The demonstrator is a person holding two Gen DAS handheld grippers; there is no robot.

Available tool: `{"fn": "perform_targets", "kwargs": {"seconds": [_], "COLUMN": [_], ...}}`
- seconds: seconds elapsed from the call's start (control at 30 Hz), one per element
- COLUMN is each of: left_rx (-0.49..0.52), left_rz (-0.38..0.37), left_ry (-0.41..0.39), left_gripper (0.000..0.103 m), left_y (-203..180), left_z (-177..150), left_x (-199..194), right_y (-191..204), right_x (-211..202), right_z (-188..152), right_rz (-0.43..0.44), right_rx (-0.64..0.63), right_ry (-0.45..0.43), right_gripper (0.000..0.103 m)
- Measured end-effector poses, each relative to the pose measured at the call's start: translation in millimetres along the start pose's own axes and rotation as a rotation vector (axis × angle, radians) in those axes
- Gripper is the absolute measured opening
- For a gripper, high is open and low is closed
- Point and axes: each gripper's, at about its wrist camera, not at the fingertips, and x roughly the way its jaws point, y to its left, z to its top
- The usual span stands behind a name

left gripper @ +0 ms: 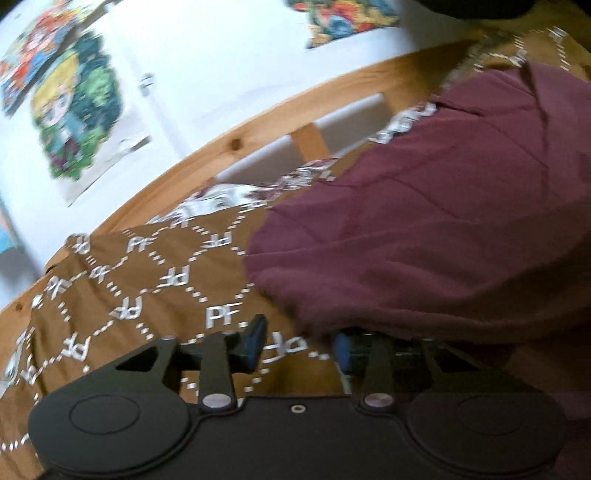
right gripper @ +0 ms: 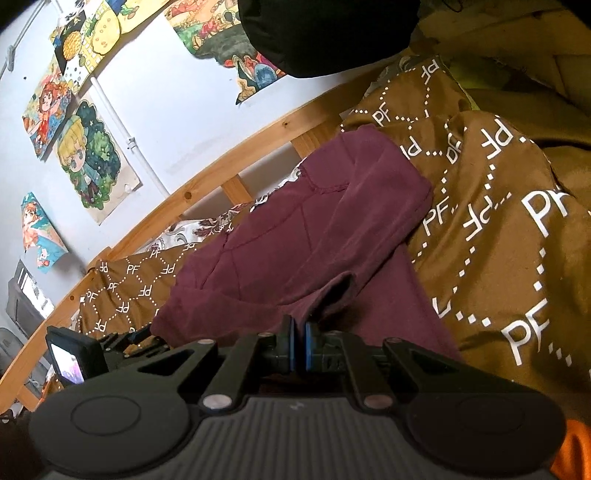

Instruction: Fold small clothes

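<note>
A maroon garment [left gripper: 424,229] lies on a brown blanket [left gripper: 155,288] printed with white "PF" letters. My left gripper [left gripper: 299,343] is open at the garment's near edge; its right finger is partly under the cloth and its left finger [left gripper: 255,339] stands over the blanket. In the right wrist view the maroon garment [right gripper: 295,236] lies partly folded. My right gripper [right gripper: 298,343] is shut on a pinched fold of its near edge. The left gripper [right gripper: 122,339] also shows at the garment's left edge.
A wooden bed rail [right gripper: 207,181] runs behind the blanket [right gripper: 498,229]. Behind it is a white wall with several cartoon posters [right gripper: 88,158]. A dark object [right gripper: 321,33] hangs at the top. A patterned white sheet [left gripper: 229,195] shows by the rail.
</note>
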Motion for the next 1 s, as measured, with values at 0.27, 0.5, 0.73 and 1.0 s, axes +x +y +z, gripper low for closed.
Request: {"fn": "perform_targets", "kwargs": {"seconds": [0.27,0.5,0.73,1.0], "left_rx": [0.030,-0.146,-0.289,-0.367], "left_rz": [0.122,0.089,-0.021,-0.099], "left_ry": [0.017,0.072,0.218,0.271], "left_gripper": [0.038,0.009,0.011,0.079], "left_y": [-7,22,37,59], "left_z": [6,7,-6,-20], "left_x": [8,12,29,-4], "right_y": [-1,2,-2,1], "right_x": [1,8,19,17], "right_z": [-1,-5,-19,-24], "right_rz": [-0.014,-0.034,-0.116,-0.148], "right_rx": [-0.010,-0.022,-0.035,-0.059], "right_ry": [0.013,0.064,0.154,0.189], "right_gripper": [0.007,0.007,0.007,0.021]}}
